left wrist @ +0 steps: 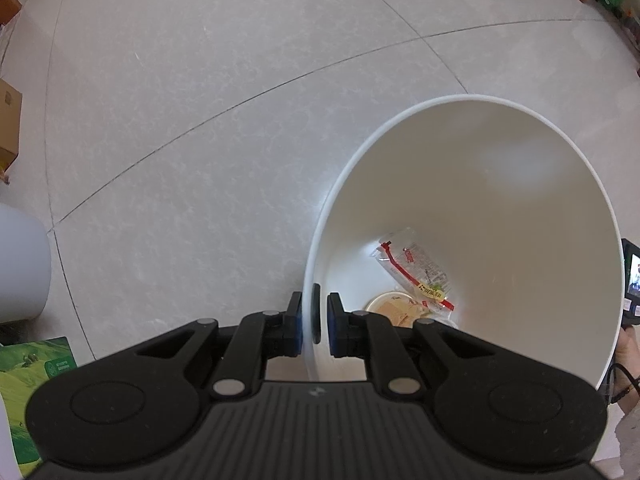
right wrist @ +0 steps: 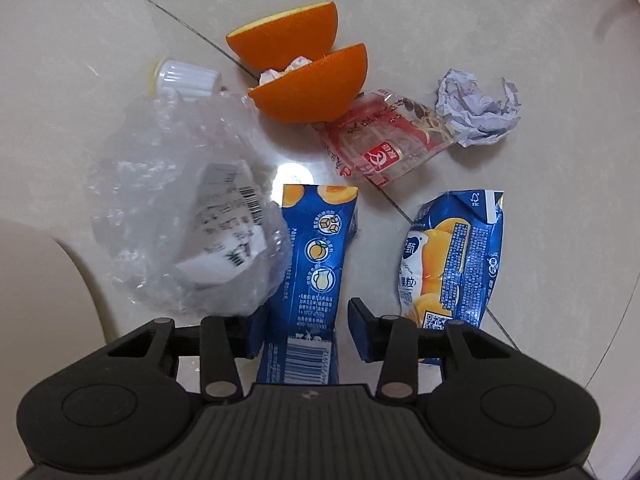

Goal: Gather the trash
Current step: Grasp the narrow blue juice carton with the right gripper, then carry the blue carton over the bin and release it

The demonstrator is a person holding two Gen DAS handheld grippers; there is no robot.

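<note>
My left gripper point(left wrist: 314, 320) is shut on the rim of a white bin point(left wrist: 500, 152), with one finger inside and one outside. At the bin's bottom lie a red-striped clear wrapper point(left wrist: 416, 268) and a round beige lid point(left wrist: 396, 308). In the right wrist view, my right gripper point(right wrist: 306, 332) points down at the floor and straddles a blue drink carton point(right wrist: 316, 248). A small gap shows at the right pad point(right wrist: 360, 332), and a clear plastic bag point(right wrist: 180, 208) partly hides the left pad.
Around the carton lie a second crushed blue carton point(right wrist: 452, 256), two orange halves point(right wrist: 316, 84), a red wrapper point(right wrist: 384, 140), crumpled paper point(right wrist: 476, 108) and a white cap point(right wrist: 186, 76). A cardboard box point(left wrist: 8, 120) and a green pack point(left wrist: 32, 376) sit left of the bin.
</note>
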